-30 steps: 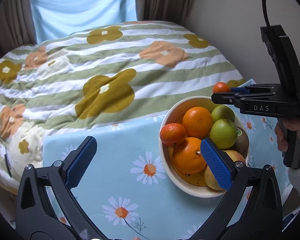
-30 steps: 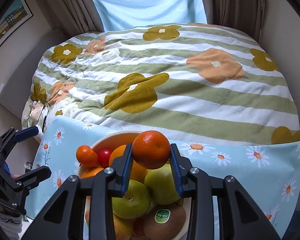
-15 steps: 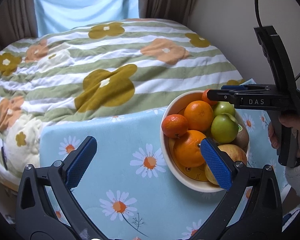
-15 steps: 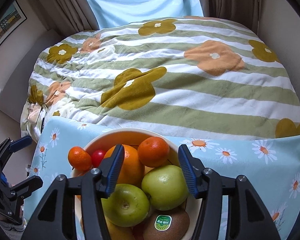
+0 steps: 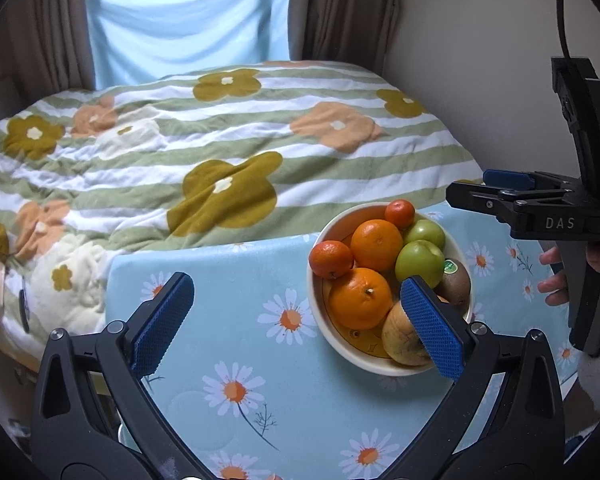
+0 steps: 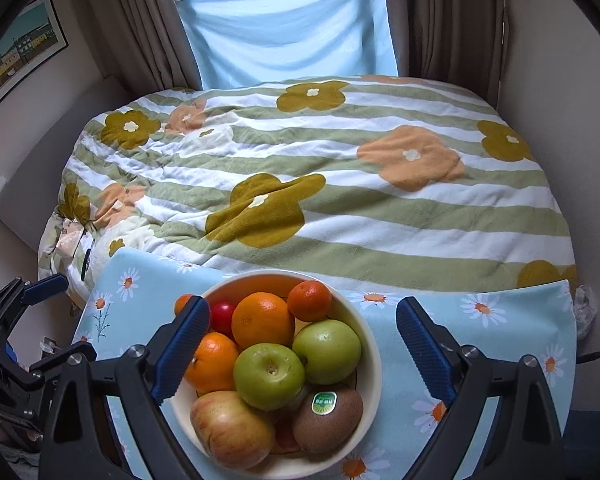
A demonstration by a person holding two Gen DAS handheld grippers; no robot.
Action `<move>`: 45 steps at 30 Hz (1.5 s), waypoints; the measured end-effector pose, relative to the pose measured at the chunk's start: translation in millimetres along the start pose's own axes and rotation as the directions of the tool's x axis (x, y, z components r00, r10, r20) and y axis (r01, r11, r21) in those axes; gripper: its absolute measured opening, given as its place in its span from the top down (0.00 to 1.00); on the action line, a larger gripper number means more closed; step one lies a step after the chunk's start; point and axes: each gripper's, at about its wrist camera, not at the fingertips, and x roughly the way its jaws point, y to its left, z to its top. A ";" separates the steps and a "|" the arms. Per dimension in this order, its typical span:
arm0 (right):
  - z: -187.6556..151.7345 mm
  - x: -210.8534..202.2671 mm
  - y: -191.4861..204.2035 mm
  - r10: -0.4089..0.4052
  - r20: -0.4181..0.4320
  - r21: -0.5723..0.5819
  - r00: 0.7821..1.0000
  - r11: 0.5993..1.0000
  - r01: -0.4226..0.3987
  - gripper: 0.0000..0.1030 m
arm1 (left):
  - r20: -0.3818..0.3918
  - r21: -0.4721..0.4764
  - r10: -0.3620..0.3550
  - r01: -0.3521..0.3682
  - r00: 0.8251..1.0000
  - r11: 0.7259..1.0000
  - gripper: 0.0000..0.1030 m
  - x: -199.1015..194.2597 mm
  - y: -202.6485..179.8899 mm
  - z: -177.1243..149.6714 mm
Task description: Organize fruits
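A white bowl (image 5: 340,342) (image 6: 370,364) full of fruit stands on the blue daisy tablecloth (image 5: 252,360). It holds oranges (image 6: 263,320), two green apples (image 6: 269,376), a red-yellow apple (image 6: 232,428), a kiwi (image 6: 328,420), mandarins and a small red fruit (image 6: 223,314). A small mandarin (image 6: 309,301) (image 5: 399,213) rests at the bowl's far rim. My right gripper (image 6: 300,348) is open and empty, raised above the bowl. My left gripper (image 5: 296,320) is open and empty, left of the bowl.
A bed with a striped flower quilt (image 6: 320,184) lies just behind the table. Walls stand close at right (image 5: 480,80). Curtains (image 6: 284,24) hang at the back. The right gripper's body (image 5: 540,216) hovers right of the bowl.
My right gripper opened and let the small mandarin go into the bowl's far side, then drew back and up. My left gripper also pulled back a little.
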 end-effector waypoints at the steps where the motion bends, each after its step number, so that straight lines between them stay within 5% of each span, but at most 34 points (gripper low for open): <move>1: -2.2 -8.8 1.4 0.002 0.006 -0.001 1.000 1.000 -0.002 0.09 | 0.011 0.001 0.009 -0.009 1.000 1.000 0.00 -8.3 -3.8 -0.1; 18: -89.9 -186.7 13.2 -0.204 0.163 0.034 0.965 0.979 0.201 0.03 | 0.207 -0.102 0.164 -0.145 0.965 0.984 0.00 -158.0 -77.7 -48.8; 28: -138.7 -226.9 17.4 -0.277 0.216 0.084 0.936 0.960 0.265 0.03 | 0.266 -0.084 0.189 -0.172 0.945 0.982 0.00 -194.3 -106.8 -83.3; 45: -150.4 -241.7 18.9 -0.285 0.247 0.097 0.926 0.958 0.269 0.03 | 0.299 -0.082 0.195 -0.178 0.934 0.981 0.00 -206.7 -121.0 -91.4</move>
